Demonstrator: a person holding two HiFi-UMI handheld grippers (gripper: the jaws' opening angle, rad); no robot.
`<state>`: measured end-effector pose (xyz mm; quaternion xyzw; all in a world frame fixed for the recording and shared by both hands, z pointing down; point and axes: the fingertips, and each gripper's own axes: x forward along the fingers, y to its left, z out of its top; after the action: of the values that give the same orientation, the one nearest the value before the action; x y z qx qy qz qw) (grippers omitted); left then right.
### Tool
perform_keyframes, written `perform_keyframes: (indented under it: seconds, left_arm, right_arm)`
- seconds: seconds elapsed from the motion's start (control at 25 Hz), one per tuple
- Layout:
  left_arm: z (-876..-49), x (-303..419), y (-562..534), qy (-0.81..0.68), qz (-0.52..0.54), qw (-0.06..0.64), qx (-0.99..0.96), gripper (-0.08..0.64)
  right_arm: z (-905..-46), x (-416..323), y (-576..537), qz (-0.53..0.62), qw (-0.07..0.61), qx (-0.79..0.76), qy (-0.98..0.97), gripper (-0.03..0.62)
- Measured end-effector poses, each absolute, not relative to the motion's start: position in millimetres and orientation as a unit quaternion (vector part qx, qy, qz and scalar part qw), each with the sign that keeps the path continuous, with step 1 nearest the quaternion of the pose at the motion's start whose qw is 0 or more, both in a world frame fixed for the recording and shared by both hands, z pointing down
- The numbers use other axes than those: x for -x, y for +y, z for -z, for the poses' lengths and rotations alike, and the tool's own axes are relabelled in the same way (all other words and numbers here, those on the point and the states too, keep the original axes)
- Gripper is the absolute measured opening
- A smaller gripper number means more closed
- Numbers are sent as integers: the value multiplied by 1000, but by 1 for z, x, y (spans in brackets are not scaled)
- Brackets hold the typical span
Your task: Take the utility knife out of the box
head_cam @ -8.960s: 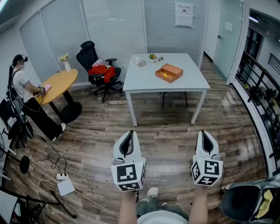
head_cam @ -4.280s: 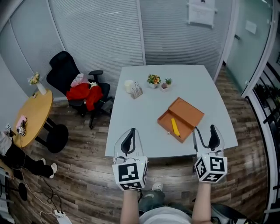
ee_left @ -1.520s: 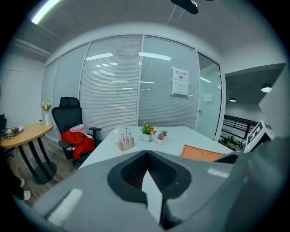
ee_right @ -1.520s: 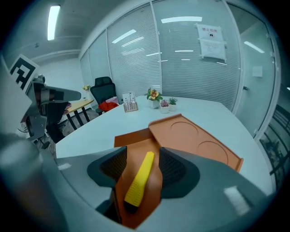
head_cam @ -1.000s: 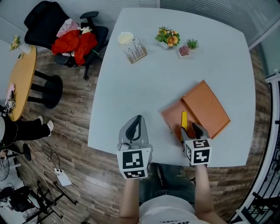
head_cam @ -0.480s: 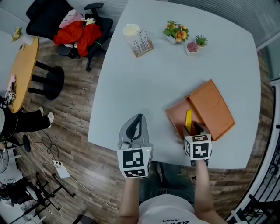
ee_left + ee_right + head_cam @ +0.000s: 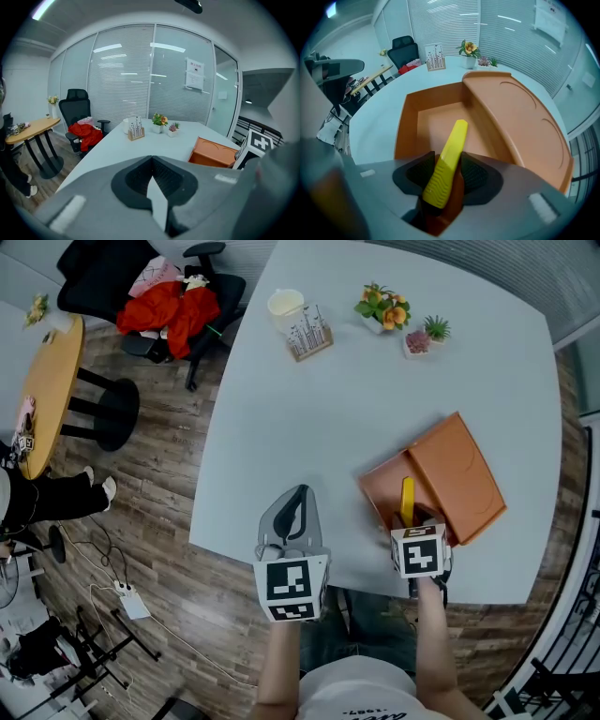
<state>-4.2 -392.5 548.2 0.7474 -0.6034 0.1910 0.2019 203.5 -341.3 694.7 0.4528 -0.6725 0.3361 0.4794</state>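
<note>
The utility knife [image 7: 454, 136] is found inside the tray of the open box [image 7: 377, 491], near the table's [image 7: 309, 399] front edge on the person's right; the lid [image 7: 457, 474] is folded out to the tray's right. The knife's long axis is laid almost straight away from the person, in line with the tray's length; its ribbed yellow end is turned towards the person and its smooth end is pointed at the tray's far wall, slightly to the right in the right gripper view.

The right gripper [image 7: 416, 517] is tipped steeply down over the tray's near end, and the ribbed end is taken in between its jaws, which stand across the knife's width, one pad on each side. These jaws have just been closing; the pads are brought close to the handle, but a firm press is not made out, so the knife is judged to be bracketed rather than clamped. Only a little more closing seems to be needed before a lift up and back could be tried.

The left gripper [image 7: 298, 491] is held well to the left over bare table, its jaws brought together on nothing; the right hand is plainly the nearer one.
</note>
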Motion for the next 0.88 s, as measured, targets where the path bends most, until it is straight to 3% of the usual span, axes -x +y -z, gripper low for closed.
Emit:
perform_keyframes:
  seconds: [0.4, 0.88]
  left_arm:
    - [-544, 8, -391, -604, -187, 201, -748, 0]
    - [-531, 24, -392, -615, -167, 202, -744, 0]
  right_arm:
    - [-694, -210, -345, -359, 464, -465, -663, 156]
    - [-691, -212, -348, -373, 448, -461, -670, 152]
